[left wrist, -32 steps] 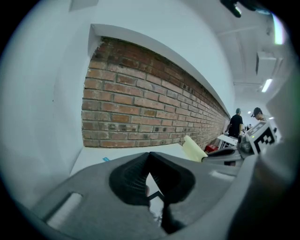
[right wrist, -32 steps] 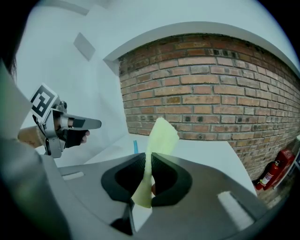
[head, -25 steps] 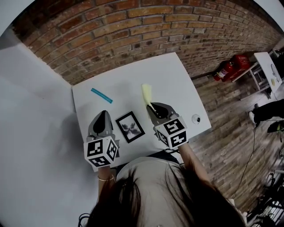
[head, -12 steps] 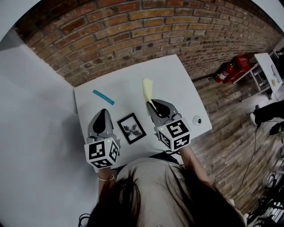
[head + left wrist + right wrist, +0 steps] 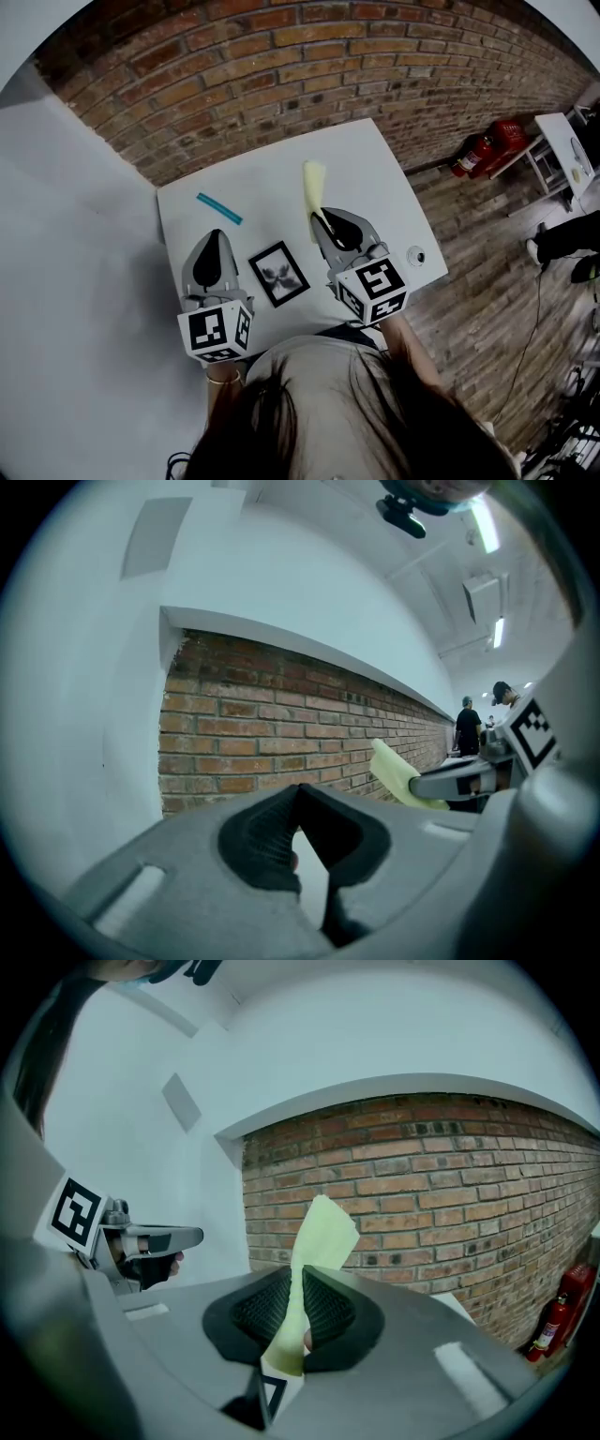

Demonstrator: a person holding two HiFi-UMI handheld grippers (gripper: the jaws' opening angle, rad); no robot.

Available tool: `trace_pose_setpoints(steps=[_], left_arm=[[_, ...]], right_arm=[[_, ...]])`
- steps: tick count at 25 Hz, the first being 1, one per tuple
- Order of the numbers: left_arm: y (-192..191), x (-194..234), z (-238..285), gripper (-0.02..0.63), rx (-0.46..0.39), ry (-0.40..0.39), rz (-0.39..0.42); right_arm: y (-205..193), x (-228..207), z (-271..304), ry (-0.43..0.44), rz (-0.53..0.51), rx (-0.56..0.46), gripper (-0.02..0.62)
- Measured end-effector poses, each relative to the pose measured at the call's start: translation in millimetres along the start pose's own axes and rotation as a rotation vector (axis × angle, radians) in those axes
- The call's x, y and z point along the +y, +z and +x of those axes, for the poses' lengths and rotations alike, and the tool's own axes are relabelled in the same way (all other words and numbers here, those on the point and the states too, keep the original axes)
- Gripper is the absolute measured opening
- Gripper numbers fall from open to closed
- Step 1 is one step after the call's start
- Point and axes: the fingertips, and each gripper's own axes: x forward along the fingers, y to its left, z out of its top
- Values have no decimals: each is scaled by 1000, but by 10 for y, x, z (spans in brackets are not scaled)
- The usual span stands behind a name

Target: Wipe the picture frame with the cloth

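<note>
Ref. point: picture frame [image 5: 278, 274], flat on table [image 5: 272, 169], near its front edge.

- L hand-held gripper [image 5: 217, 238]: just left of frame, jaws pressed together, nothing between them.
- R hand-held gripper [image 5: 320, 219]: just right of frame, pinching yellow cloth [image 5: 312, 183]. Cloth's free end sticks out past frame toward brick wall [image 5: 281, 66].
- Teal stick [image 5: 218, 208]: on table beyond frame, to its left.

Vs. 1 s ago: both grippers have lifted slightly. Frame pos. unchanged, and the grip on the cloth is unchanged.
</note>
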Motion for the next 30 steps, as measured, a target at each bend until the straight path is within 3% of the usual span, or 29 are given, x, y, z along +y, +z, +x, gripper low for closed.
trace_pose_setpoints(steps=[10, 30], left_arm=[[70, 19, 16, 2, -36, 4, 27], [48, 74, 124, 2, -38, 5, -4]], right_arm=[[123, 17, -15, -3, -4, -47, 37], [54, 27, 109, 21, -20, -10, 35]])
